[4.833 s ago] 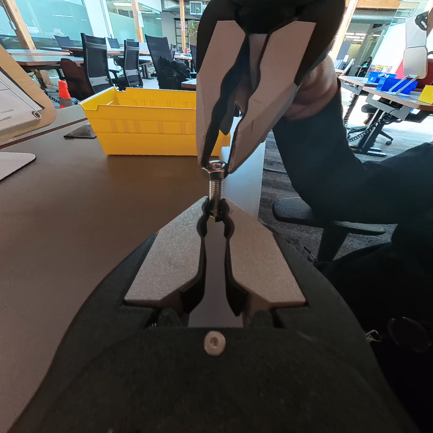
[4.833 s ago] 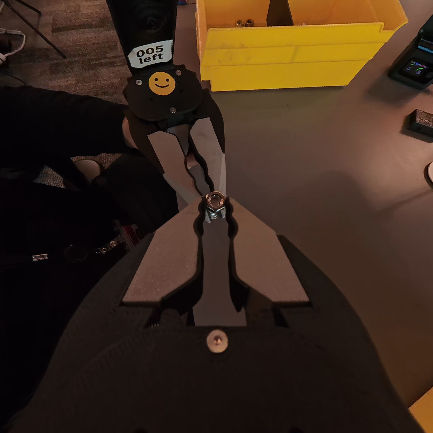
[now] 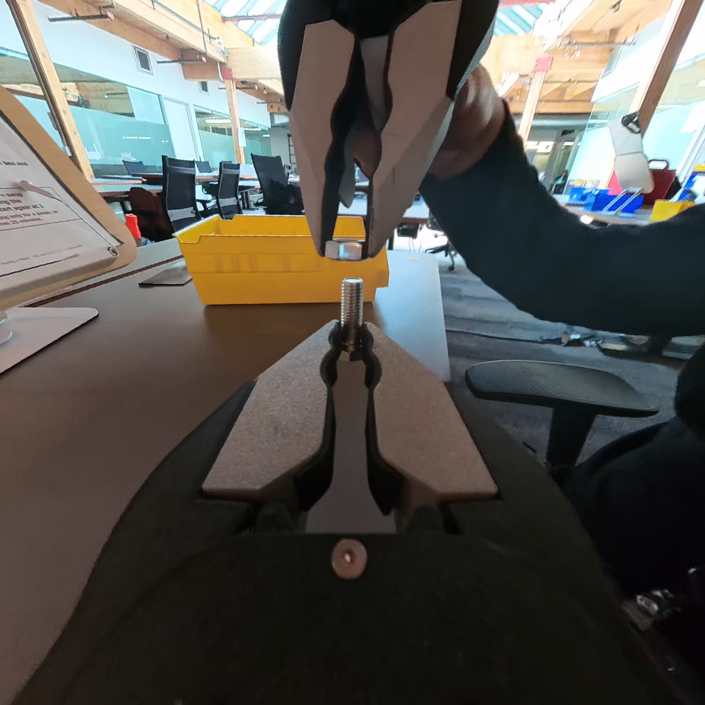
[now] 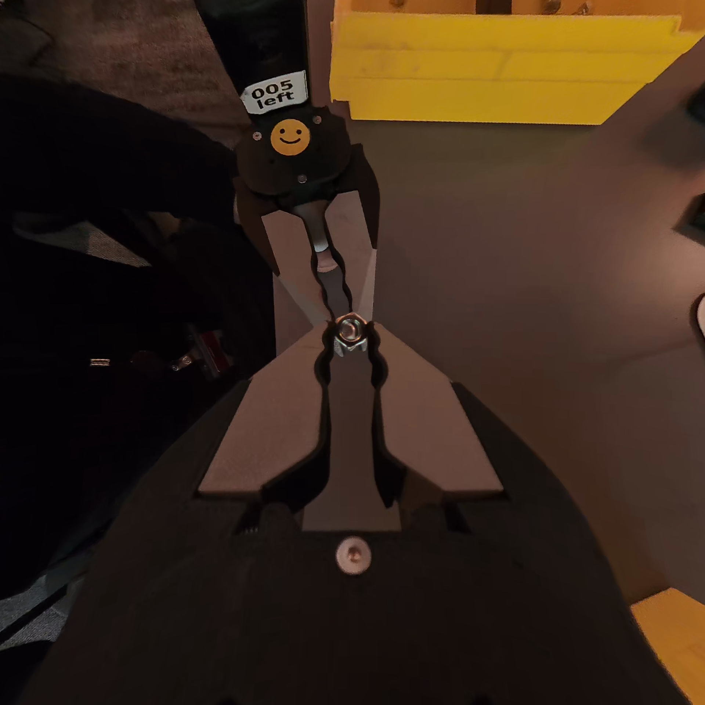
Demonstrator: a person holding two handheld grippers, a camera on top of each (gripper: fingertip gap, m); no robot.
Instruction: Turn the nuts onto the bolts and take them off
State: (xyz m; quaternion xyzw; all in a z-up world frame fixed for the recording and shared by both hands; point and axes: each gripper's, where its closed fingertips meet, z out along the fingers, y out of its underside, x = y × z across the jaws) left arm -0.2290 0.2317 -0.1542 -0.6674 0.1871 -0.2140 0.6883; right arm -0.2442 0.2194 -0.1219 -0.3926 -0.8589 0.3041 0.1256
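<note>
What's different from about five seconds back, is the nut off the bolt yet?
Yes. The nut, earlier seated on the bolt tip, now hangs clear above it in the right tongs. The left tongs remain shut on the upright bolt; the yellow bin hasn't moved.

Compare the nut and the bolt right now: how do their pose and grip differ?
The nut hangs in the right gripper above; the bolt stands upright in the left gripper below. The nut is short and hexagonal, the bolt long and threaded. A gap separates them. Both are silver metal and clamped.
</note>
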